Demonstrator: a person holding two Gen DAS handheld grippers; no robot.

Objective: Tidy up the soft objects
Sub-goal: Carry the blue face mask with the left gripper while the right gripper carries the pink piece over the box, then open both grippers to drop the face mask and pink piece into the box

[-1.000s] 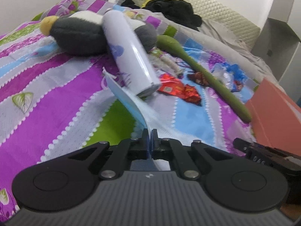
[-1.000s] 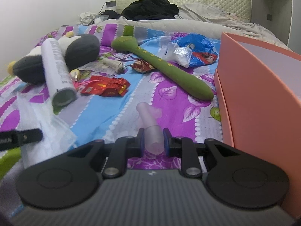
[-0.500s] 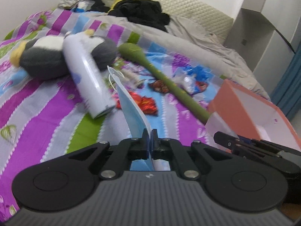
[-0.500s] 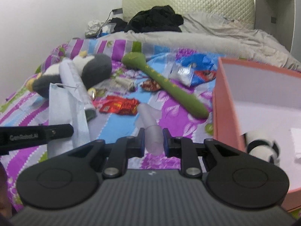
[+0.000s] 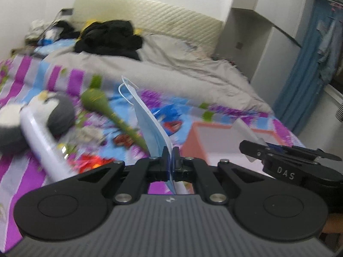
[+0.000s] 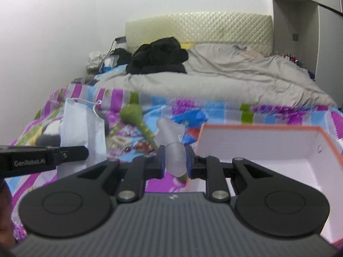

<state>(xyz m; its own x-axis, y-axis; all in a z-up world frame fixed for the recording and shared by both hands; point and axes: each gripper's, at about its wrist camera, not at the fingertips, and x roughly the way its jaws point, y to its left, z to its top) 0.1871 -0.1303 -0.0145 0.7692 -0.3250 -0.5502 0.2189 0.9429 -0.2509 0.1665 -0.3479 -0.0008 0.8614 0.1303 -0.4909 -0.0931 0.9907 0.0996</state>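
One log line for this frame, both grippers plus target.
left gripper: shut on mask | right gripper: shut on clear tube | both lifted off bed | box: open, at right

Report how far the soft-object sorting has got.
Done: cannot tell; the visible part of the orange box shows nothing inside. In hand: left gripper pinches a blue face mask; right gripper holds a translucent soft piece beside the box. Left on the bed: penguin plush, green toy.
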